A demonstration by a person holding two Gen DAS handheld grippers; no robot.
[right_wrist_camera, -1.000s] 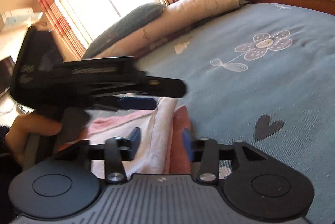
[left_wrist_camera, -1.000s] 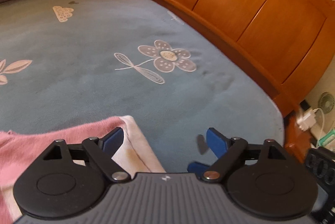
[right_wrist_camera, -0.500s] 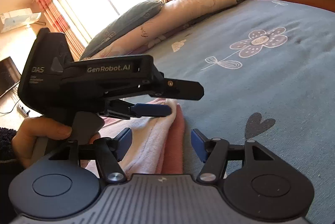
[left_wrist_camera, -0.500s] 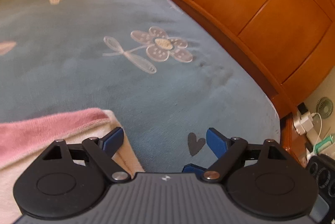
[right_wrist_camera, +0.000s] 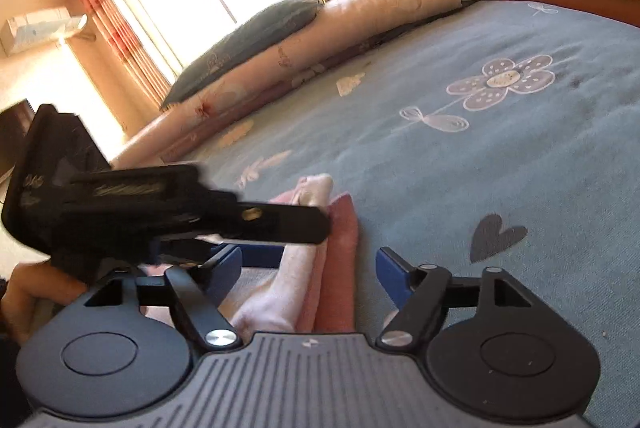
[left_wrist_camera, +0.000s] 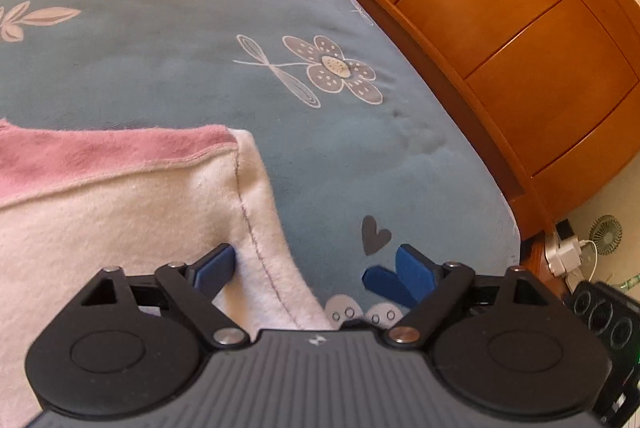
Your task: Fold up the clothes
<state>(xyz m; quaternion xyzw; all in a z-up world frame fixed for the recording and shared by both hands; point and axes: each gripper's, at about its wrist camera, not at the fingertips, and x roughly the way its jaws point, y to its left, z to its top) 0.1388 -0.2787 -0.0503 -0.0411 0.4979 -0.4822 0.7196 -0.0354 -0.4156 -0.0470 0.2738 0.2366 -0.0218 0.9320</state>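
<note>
Between the spread fingers of the left gripper (left_wrist_camera: 310,266): seamed edge of a pink-and-white garment (left_wrist_camera: 120,203), lying layered on the blue bedspread (left_wrist_camera: 160,67). Half a second ago only its corner showed; more cloth now fills this view. Right gripper (right_wrist_camera: 310,264): likewise spread, holding nothing, straddling the same edge. Judgement: both closing in for a grasp.
</note>
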